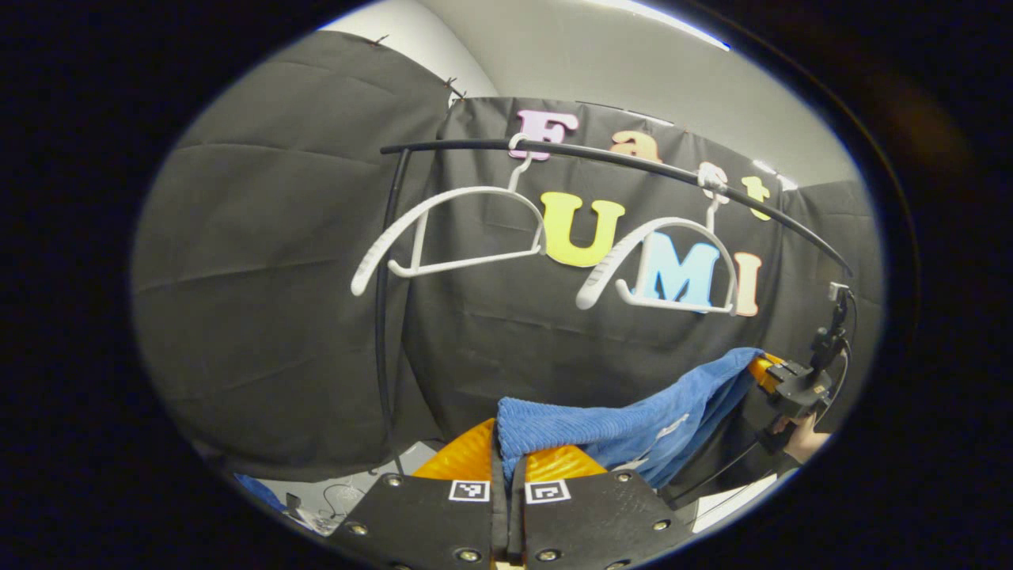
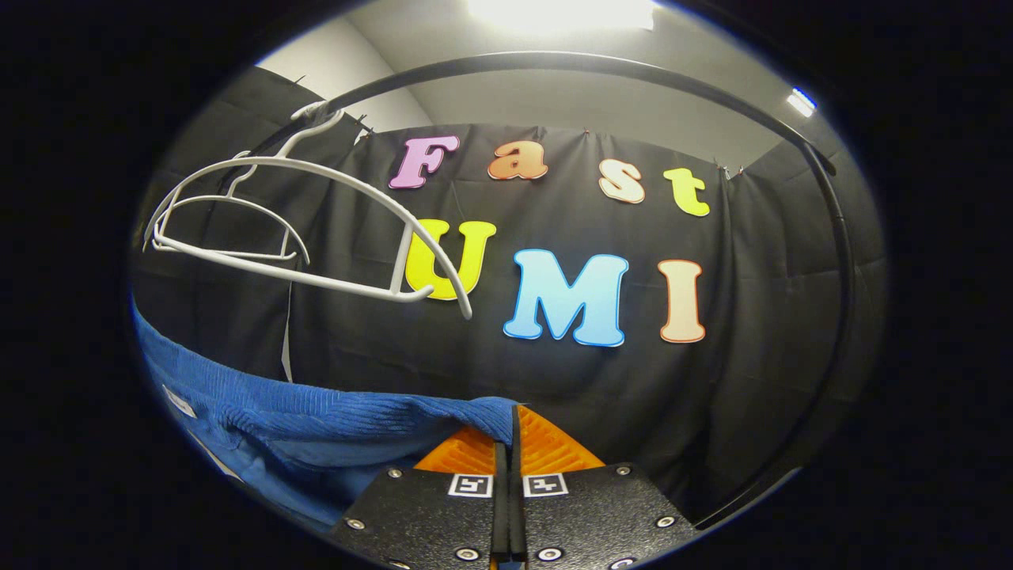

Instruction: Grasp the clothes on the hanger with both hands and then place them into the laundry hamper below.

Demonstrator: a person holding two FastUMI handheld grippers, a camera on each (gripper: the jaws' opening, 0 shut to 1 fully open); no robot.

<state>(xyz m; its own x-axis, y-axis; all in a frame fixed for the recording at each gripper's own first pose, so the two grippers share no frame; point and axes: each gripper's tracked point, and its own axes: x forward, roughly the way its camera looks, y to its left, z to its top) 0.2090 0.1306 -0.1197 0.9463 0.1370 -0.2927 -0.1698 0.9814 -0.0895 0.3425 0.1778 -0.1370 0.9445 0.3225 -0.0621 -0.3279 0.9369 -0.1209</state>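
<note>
Left gripper [image 1: 509,463] and right gripper [image 2: 507,443] pinch blue garment [image 1: 633,427] between them.

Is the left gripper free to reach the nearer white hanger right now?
Probably not. The left gripper has its tongs shut on the blue garment, which the right gripper also clamps. The white hanger hangs bare on the black rail above; the garment would need releasing first.

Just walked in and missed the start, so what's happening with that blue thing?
A person holds a blue knit garment stretched between two claws: the left claw pinches one end, the right claw the other. It is off the two bare white hangers on the black rail, not yet in a hamper.
</note>
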